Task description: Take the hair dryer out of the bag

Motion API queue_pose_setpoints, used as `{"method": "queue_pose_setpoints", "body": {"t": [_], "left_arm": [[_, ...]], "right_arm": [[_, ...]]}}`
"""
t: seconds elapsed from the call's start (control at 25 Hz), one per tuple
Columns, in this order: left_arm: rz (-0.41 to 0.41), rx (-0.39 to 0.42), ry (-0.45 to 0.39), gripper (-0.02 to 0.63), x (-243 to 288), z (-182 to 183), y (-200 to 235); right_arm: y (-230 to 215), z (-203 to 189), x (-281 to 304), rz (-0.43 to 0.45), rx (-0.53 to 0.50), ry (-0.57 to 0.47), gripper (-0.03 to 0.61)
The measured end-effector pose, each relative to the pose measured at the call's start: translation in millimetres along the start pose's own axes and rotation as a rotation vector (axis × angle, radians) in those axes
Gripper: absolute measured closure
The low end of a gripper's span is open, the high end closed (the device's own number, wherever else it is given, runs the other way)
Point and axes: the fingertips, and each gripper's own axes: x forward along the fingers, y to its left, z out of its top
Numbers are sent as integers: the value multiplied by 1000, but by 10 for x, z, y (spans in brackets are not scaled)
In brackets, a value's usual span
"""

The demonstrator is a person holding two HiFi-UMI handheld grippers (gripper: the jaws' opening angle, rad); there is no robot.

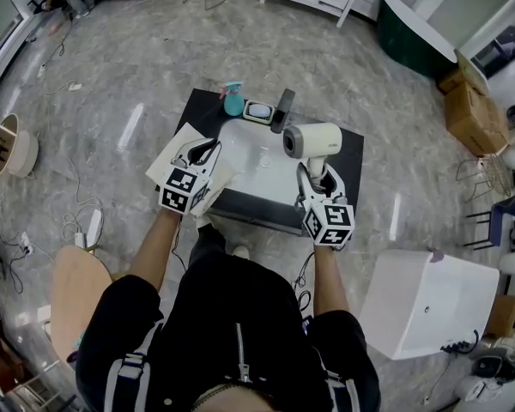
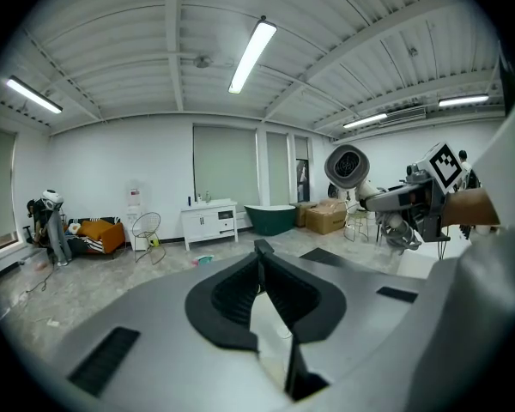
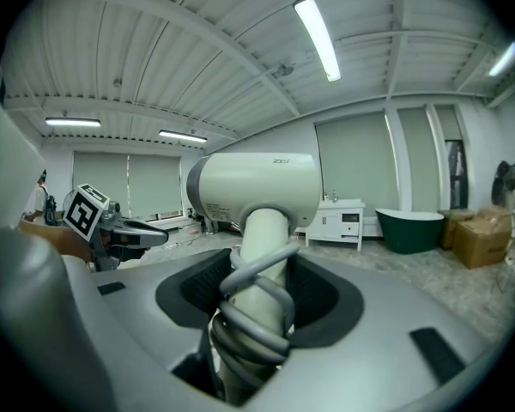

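Note:
The cream hair dryer (image 1: 313, 140) is held upright above the black table (image 1: 354, 154), barrel pointing left. My right gripper (image 1: 318, 175) is shut on its handle, which has the grey cord wound round it (image 3: 256, 316); its barrel (image 3: 257, 187) fills the right gripper view. My left gripper (image 1: 206, 153) is shut on a thin edge of the flat cream bag (image 1: 175, 149), a pale strip (image 2: 270, 324) pinched between its jaws. The left gripper view shows the dryer (image 2: 348, 166) off to the right, clear of the bag.
On the table's far edge stand a blue spray bottle (image 1: 233, 99), a small white-and-green box (image 1: 259, 111) and a black object (image 1: 281, 110). A white slab (image 1: 257, 163) lies mid-table. A white cabinet (image 1: 425, 303) is right of me, a wooden stool (image 1: 77, 290) left.

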Motion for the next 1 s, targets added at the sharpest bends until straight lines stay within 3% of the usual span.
{"method": "queue_pose_setpoints", "body": {"t": [1.0], "left_arm": [[-7, -6, 6, 574, 12, -60, -71]], "right_arm": [[-28, -35, -42, -5, 5, -4, 362]]}}
